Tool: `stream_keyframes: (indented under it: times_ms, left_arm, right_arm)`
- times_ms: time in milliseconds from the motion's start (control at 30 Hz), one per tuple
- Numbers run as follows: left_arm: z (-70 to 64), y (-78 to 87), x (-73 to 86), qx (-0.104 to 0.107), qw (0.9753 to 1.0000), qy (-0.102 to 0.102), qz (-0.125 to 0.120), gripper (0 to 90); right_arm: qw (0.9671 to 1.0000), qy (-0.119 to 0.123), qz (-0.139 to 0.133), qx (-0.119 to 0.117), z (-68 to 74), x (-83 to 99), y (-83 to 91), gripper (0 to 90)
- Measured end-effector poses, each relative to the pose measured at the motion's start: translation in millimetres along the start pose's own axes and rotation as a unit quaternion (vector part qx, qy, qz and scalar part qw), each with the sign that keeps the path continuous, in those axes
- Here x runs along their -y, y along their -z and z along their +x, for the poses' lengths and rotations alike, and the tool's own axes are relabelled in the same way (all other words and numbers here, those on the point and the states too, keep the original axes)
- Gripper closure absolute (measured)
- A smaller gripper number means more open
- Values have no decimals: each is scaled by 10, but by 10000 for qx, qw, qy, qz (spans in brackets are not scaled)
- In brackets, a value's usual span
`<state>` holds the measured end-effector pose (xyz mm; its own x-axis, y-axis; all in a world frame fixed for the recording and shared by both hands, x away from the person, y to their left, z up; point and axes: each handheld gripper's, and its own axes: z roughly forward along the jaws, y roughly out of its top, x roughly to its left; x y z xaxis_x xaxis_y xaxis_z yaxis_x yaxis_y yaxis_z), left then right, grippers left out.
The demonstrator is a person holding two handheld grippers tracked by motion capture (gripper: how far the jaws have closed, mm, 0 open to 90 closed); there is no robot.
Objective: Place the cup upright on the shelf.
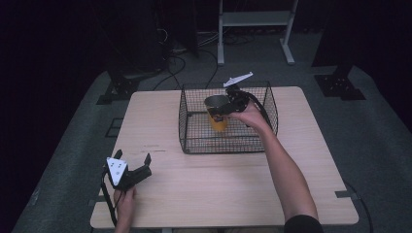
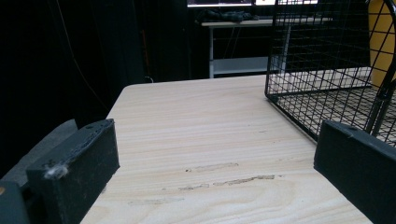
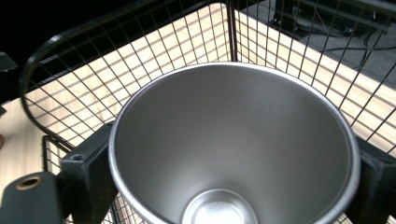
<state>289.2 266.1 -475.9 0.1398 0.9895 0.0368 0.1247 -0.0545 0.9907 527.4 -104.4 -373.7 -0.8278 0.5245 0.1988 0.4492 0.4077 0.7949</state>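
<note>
A yellow cup [image 1: 218,116] with a silver steel inside [image 3: 233,149] stands upright within a black wire basket [image 1: 192,141] at the table's far middle. My right gripper [image 1: 224,108] is shut on the cup just below its rim, one jaw on each side. The right gripper view looks straight down into the empty cup. My left gripper [image 1: 133,171] rests open on the table's near left corner, nothing between its black jaws. In the left gripper view the basket [image 2: 299,56] rises at the right with a strip of the yellow cup [image 2: 380,42] behind the mesh.
The wooden table [image 1: 160,194] is bare around the basket, with a few scuff marks [image 2: 219,182] on its near left part. Beyond the table stand a white frame [image 1: 255,22] and cables [image 1: 175,63] on the grey floor.
</note>
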Motion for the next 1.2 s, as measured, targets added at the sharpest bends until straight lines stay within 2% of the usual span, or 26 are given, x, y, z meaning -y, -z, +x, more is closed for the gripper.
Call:
stream_keyframes:
  times_ms: [400, 667, 900, 1200]
  left_arm:
    - [6, 2, 0, 16, 10000, 4, 3, 0]
    - [6, 2, 0, 18, 10000, 9, -2, 0]
    - [4, 2, 1, 17, 10000, 4, -4, 0]
    - [0, 3, 1, 11, 10000, -6, -1, 0]
  right_arm:
    - [9996, 56, 270, 15, -44, 48, -213, 94]
    - [9988, 123, 464, 112, -64, 79, -331, 95]
    - [9988, 197, 418, 167, -42, 79, -349, 94]
    - [9980, 311, 507, 233, -12, 74, -335, 92]
